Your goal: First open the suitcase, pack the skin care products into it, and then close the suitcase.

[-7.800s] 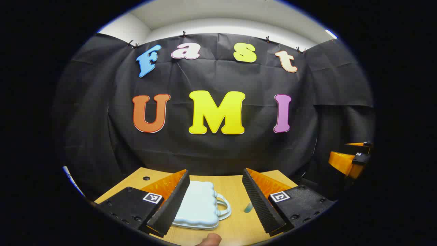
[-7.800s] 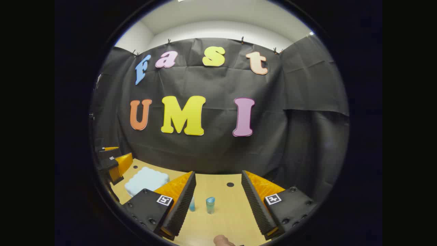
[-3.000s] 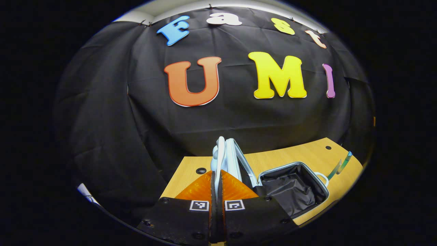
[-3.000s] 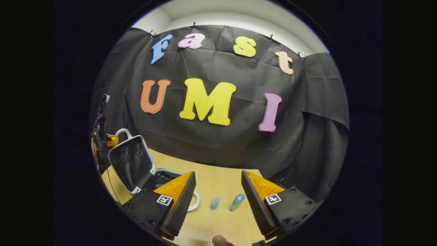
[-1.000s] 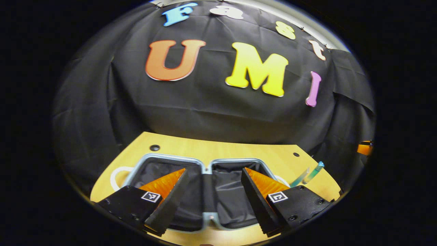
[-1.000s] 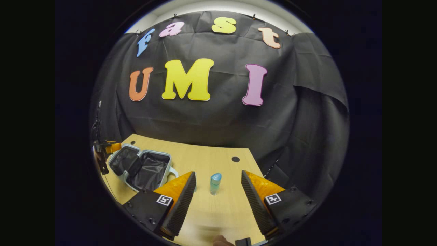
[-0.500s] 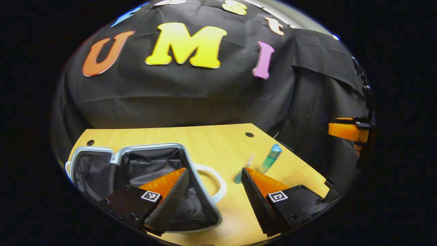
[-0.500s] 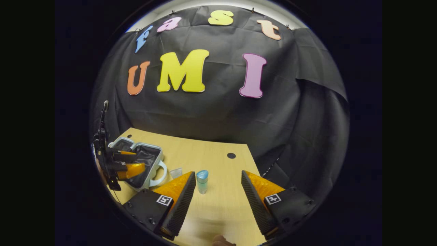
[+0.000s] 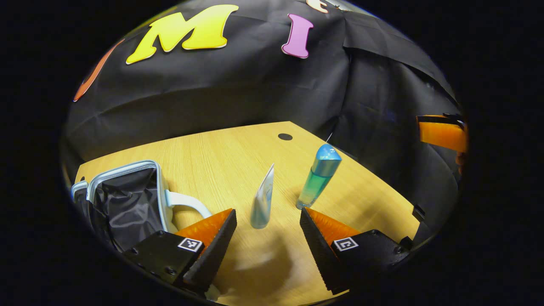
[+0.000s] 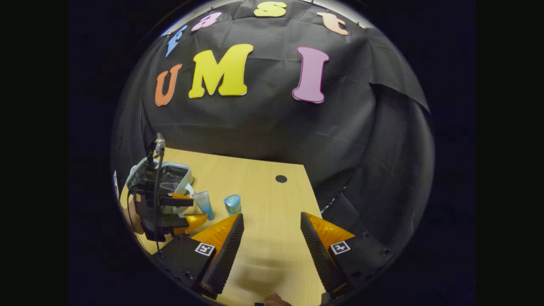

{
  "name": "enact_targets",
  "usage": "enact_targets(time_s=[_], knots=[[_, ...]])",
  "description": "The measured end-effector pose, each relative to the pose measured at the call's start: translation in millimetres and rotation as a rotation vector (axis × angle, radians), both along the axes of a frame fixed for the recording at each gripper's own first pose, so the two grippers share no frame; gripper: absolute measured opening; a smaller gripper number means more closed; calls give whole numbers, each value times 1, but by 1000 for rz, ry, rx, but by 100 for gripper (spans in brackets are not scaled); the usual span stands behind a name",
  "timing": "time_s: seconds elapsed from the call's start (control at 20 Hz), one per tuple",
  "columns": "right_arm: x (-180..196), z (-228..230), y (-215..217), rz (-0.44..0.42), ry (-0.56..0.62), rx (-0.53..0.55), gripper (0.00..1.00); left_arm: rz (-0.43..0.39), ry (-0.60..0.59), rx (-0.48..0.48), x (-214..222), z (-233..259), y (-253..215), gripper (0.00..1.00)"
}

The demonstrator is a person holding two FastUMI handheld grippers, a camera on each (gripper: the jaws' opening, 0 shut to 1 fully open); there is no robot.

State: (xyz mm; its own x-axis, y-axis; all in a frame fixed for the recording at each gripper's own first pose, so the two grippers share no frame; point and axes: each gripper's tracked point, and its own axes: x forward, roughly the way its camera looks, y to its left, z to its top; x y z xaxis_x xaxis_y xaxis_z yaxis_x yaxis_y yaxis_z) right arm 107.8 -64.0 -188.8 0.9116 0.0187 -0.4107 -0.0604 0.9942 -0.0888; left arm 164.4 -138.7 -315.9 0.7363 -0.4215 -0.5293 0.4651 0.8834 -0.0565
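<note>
Left gripper (image 9: 264, 238) was spread wide and empty, lined up on the squeeze tube (image 9: 262, 199), which stood on its cap end just ahead of the gap between the fingers, not touching either one; my read is the wide spread was there so the fingers could pass either side of the flat tube before closing. The capped blue-green bottle (image 9: 318, 177) stood upright just beside the tube, close enough that the finger on that side could clip it on the way in. Suitcase (image 9: 127, 199) lay open on the tabletop (image 9: 221, 153) near the tube, dark lining up and a white handle (image 9: 187, 203) toward the products, so the carry should be short. Right gripper (image 10: 272, 248) was also spread and empty, hovering over bare tabletop well apart from both products, probably waiting its turn. In the right gripper view the left gripper (image 10: 187, 210) sat beside the suitcase (image 10: 168, 176), with the tube (image 10: 204, 204) and bottle (image 10: 233, 204) just off its fingertips. Hard to tell: most of the suitcase was cut off at the edge of the left gripper view, the second half barely visible; the holding hand (image 10: 136, 219) was mostly hidden behind the gripper body; the right gripper (image 9: 442, 134) was clipped at the edge of the left gripper view; labels were too small to make out.
</note>
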Motion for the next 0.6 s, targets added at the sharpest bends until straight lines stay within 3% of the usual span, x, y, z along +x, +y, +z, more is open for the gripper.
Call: enact_targets(time_s=[0.05, 0.1, 0.3, 0.35, 0.4, 0.45, 0.6], knots=[[1, -5, -4, -1, 10, -4, 79, 11, 5, 5, 5, -6, -4, 98], [2, -11, -8, 2, 20, -7, 80, 26, 9, 10, 12, -12, -7, 87], [6, -29, -10, 28, 48, -21, 80, 70, 25, 18, 28, -23, -12, 75], [9, -33, -7, 39, 56, -17, 80, 72, 23, 24, 28, -23, -14, 63], [9, -37, -4, 53, 65, -7, 80, 74, 26, 31, 29, -25, -15, 60], [11, -42, 1, 64, 77, 0, 80, 80, 24, 34, 29, -24, -14, 52], [14, -55, 10, 97, 101, -1, 80, 73, 38, 12, 24, -24, -19, 45]])
